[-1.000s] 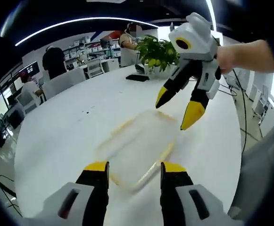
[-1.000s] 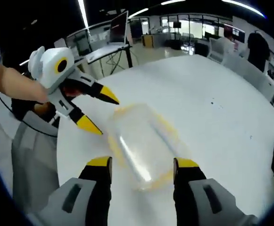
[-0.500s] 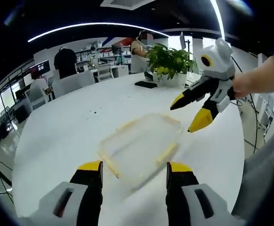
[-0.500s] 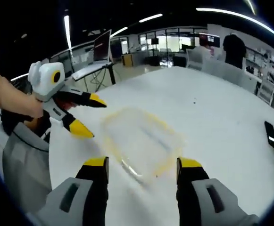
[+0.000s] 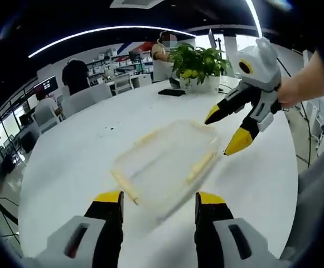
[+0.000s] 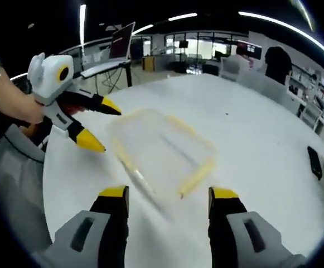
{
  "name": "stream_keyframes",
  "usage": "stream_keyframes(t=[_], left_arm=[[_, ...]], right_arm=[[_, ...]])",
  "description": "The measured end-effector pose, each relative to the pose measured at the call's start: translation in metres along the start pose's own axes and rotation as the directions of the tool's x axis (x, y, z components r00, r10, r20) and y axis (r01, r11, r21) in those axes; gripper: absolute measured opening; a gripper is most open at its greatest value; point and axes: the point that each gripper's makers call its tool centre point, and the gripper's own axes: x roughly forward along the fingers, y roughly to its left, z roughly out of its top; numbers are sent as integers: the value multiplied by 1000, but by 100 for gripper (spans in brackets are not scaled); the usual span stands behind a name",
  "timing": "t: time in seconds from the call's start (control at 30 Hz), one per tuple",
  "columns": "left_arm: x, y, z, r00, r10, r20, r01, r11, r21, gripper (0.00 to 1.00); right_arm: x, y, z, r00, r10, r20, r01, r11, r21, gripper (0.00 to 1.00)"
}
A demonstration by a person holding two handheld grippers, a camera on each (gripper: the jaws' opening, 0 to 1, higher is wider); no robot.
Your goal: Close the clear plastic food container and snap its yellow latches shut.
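On the round white table (image 5: 67, 162) sits the clear rectangular plastic food container with yellow latch strips along its rims (image 5: 166, 163), lying flat between the two hand-held tools and touched by neither. Seen from the left gripper view, the left gripper with black jaws and yellow tips (image 5: 158, 198) stands with its jaws spread wide and empty, the container just ahead of them and a little above in the frame, its long axis running on a slant from near-left to far-right. The right gripper, white-bodied with yellow-tipped black jaws (image 5: 227, 133), comes in from the right with its jaws parted and empty, the lower tip hanging just beside the container's far right corner. From the right gripper view the same container (image 6: 160, 149) lies just ahead of that tool's own wide jaws (image 6: 167, 195), and the left gripper (image 6: 95, 125) hovers near its left edge, held by a bare hand (image 6: 17, 106). Motion blur softens the container, so whether its lid is fully seated or any latch is already down cannot be told; the yellow strips (image 6: 198, 176) seem to lie flat along the long sides. Both tools are about equally close, one at each end of the long axis, which suits pressing a latch from either side. A potted green plant (image 5: 198, 64) and a dark flat phone-like object (image 5: 172, 92) sit well beyond, at the table's far edge.
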Motion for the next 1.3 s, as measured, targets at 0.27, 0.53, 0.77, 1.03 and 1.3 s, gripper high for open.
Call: stream_keyframes(t=[0.27, 0.53, 0.77, 1.03, 1.3], left_arm=[[8, 10, -2, 1000, 2, -5, -2, 1000, 12, 42], [12, 11, -4, 1000, -9, -9, 11, 992, 126, 38], [12, 13, -5, 1000, -4, -7, 5, 992, 129, 36], [5, 21, -11, 1000, 2, -11, -1, 990, 139, 35], [-2, 31, -21, 1000, 5, -20, -2, 990, 143, 33]], right_arm=[[14, -1, -3, 1000, 6, -24, -7, 999, -43, 50], [19, 0, -9, 999, -15, -39, 12, 998, -57, 44], [19, 0, -7, 998, -59, -21, 57, 996, -71, 42], [24, 9, -2, 998, -58, -16, 56, 996, -66, 41], [29, 23, 2, 997, -75, -1, 75, 996, -51, 39]])
